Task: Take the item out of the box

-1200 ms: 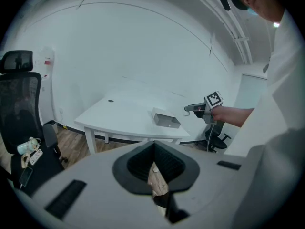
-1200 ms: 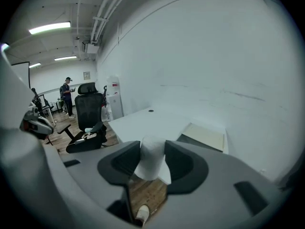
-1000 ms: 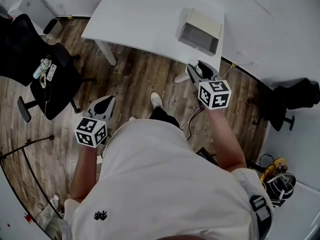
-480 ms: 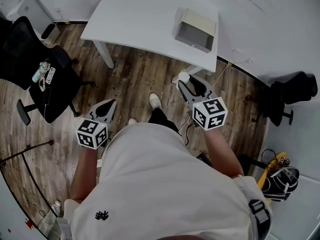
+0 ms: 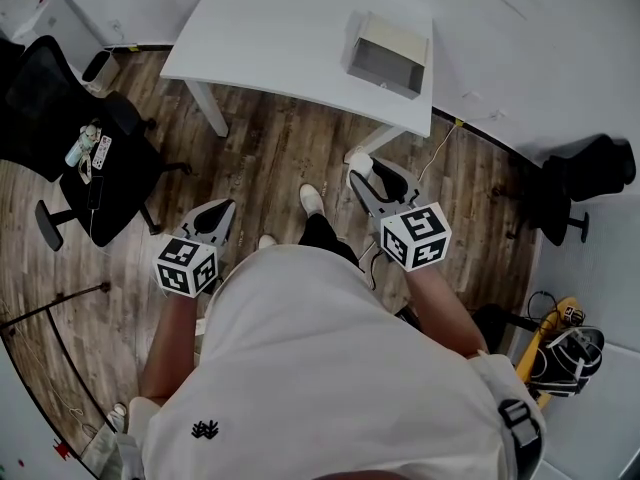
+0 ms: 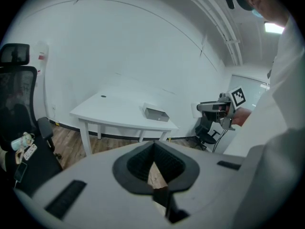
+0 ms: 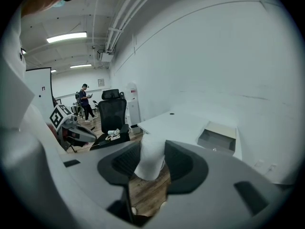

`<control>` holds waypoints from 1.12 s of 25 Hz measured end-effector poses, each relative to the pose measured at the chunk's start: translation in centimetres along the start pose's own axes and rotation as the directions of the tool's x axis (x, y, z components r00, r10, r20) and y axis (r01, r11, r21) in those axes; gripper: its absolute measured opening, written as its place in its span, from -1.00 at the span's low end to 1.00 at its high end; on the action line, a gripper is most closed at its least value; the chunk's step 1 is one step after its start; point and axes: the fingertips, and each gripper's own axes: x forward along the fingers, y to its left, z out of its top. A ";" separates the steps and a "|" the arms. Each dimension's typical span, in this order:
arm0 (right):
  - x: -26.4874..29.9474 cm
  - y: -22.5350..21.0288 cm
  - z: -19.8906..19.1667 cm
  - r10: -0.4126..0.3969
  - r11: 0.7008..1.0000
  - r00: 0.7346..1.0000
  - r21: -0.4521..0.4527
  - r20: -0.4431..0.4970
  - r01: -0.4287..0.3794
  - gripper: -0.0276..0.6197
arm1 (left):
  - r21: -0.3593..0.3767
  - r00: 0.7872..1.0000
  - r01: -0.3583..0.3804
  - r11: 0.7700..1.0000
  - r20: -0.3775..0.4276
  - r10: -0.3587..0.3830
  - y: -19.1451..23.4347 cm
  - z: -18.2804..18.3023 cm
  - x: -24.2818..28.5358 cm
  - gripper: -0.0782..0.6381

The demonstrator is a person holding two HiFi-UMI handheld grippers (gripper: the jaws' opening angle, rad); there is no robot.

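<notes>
An open grey box [image 5: 390,53] stands on the white table [image 5: 290,38] near its right end; it also shows as the box [image 6: 156,113] and the box [image 7: 217,138]. My right gripper [image 5: 366,174] hangs over the wooden floor, well short of the table, shut on a white item [image 5: 360,162]. In the right gripper view the white item [image 7: 150,157] stands between the pads. My left gripper [image 5: 222,208] is low at the left, shut and holding nothing, far from the box.
A black office chair [image 5: 95,158] with small things on its seat stands at the left. Another dark chair [image 5: 590,173] is at the right. A cable [image 5: 440,143] runs by the table leg. A bag [image 5: 565,358] lies at the lower right. A person [image 7: 86,104] stands far off.
My right gripper has drawn back from the table's edge toward my body, carrying the white item. The left gripper has hardly moved.
</notes>
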 end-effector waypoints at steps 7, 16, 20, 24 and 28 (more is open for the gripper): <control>-0.7 -0.1 0.1 -0.009 1.000 1.000 -0.001 0.008 0.009 -0.40 | 0.007 1.000 0.008 1.000 0.010 -0.008 -0.5 0.4 0.3 -0.76; -1.2 -0.8 0.5 -0.034 0.999 0.999 -0.004 0.016 0.034 -0.40 | 0.015 1.000 0.021 1.000 0.004 -0.021 -0.7 0.5 0.7 -0.76; -1.2 -1.0 0.6 -0.041 0.999 0.999 -0.008 0.019 0.041 -0.40 | 0.016 1.000 0.018 1.000 0.009 -0.019 -0.6 0.7 0.7 -0.76; -1.1 -1.3 0.6 -0.045 0.999 0.999 -0.005 0.017 0.045 -0.40 | 0.009 1.000 0.015 1.000 0.004 -0.015 -0.4 0.5 0.6 -0.76; -1.0 -1.6 0.6 -0.052 0.999 0.999 -0.004 0.016 0.052 -0.40 | 0.000 1.000 0.010 1.000 -0.006 -0.010 -0.3 -0.1 0.3 -0.76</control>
